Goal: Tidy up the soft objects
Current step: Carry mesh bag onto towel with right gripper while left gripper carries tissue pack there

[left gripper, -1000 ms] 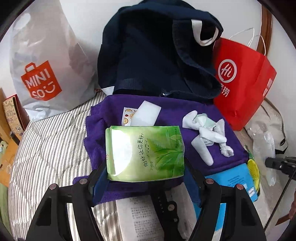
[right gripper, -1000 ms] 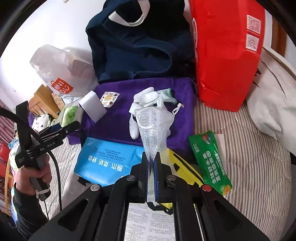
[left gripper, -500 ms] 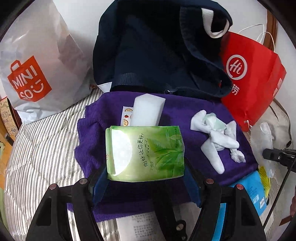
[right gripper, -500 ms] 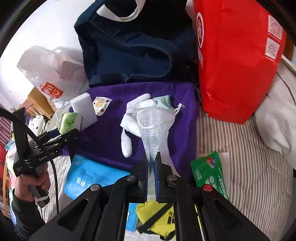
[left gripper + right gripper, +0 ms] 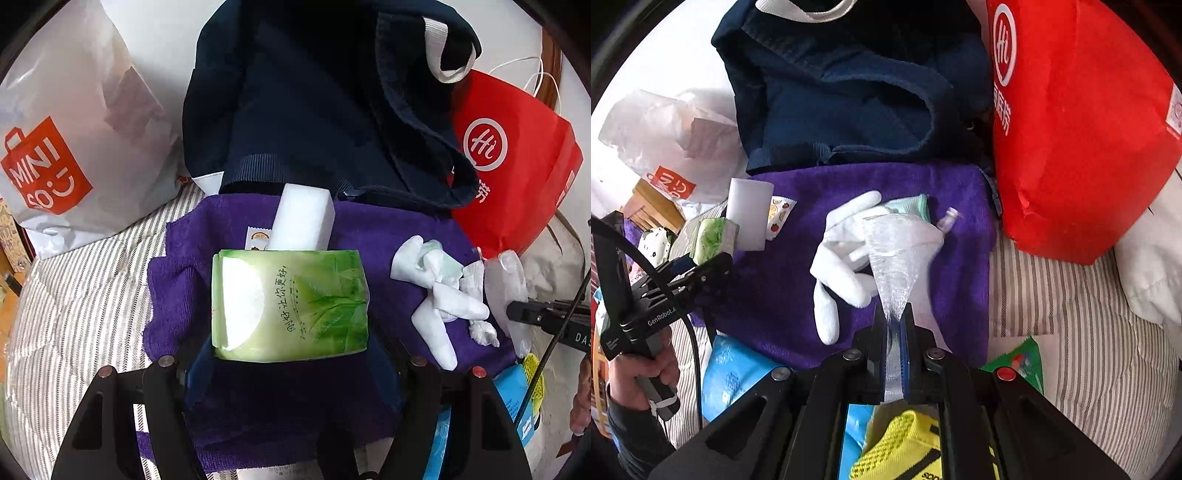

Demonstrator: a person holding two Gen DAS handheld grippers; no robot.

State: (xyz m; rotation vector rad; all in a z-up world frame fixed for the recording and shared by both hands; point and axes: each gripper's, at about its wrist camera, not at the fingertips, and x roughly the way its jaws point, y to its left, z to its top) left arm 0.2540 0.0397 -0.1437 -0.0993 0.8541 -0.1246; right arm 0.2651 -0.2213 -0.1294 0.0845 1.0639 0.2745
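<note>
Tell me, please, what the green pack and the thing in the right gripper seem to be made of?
The green tissue pack looks like glossy plastic film over soft paper: it shines, and the left gripper holds it.

The clear mesh piece pinched in the right gripper seems thin translucent netting or foam mesh; which one I cannot tell.

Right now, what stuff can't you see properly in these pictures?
- Fruit-print sachet: left wrist view, mostly hidden by the white foam block and the green tissue pack.
- Yellow mesh item: right wrist view, cut off by the bottom edge and the right gripper.
- Inside of the red bag: hidden in both views.
</note>
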